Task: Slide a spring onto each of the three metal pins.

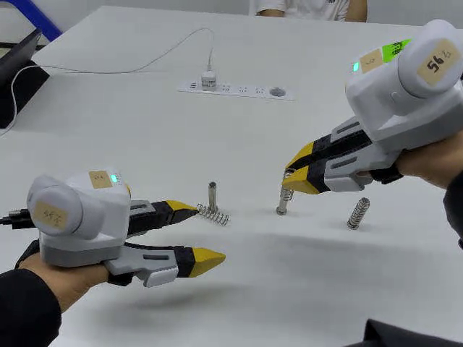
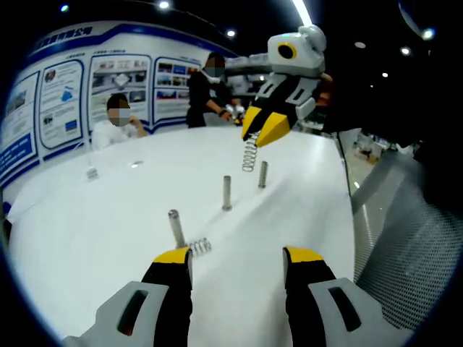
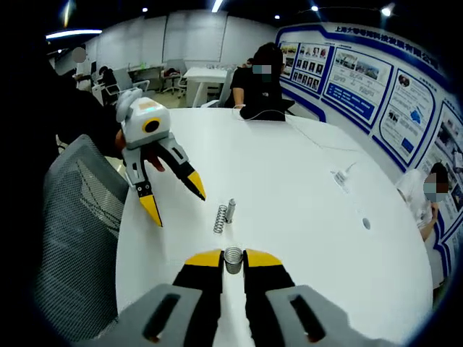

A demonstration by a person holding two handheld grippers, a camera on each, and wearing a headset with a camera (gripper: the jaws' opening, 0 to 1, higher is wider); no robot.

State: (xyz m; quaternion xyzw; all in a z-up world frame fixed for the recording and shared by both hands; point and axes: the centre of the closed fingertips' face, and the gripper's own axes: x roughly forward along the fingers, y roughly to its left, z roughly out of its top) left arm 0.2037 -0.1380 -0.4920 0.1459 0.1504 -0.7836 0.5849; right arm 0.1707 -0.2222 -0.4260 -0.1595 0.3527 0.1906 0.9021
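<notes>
While the white-and-grey left gripper with yellow-tipped black jaws (image 1: 210,233) hangs low over the white tabletop (image 1: 130,144), its jaws stand wide apart with nothing between them.

Item 1. White-and-grey right gripper with yellow-tipped black jaws (image 1: 287,181): tilted downward, jaws closed on the top of a silver coil spring (image 2: 250,153). The spring hangs below the tips. In the right gripper view its open end is pinched between the two yellow pads.

Item 2. Middle short metal pin (image 1: 281,208): upright on the table, directly under the held spring in the head view. In the left gripper view the spring's lower end hangs just beside and above the pin's top, not threaded on.

Item 3. Left short metal pin (image 1: 213,194): upright and bare, just ahead of the left gripper's upper jaw.

Item 4. Second silver coil spring (image 1: 213,215): lying on its side on the table, at the foot of the left pin.

Item 5. Third silver coil spring (image 1: 358,213): standing slightly tilted to the right of the middle pin, well apart from it. Whether a pin runs inside it cannot be told.

Item 6. White flat power strip (image 1: 235,89): far side of the table, with a thin white cable (image 1: 130,70) trailing away to the left.
</notes>
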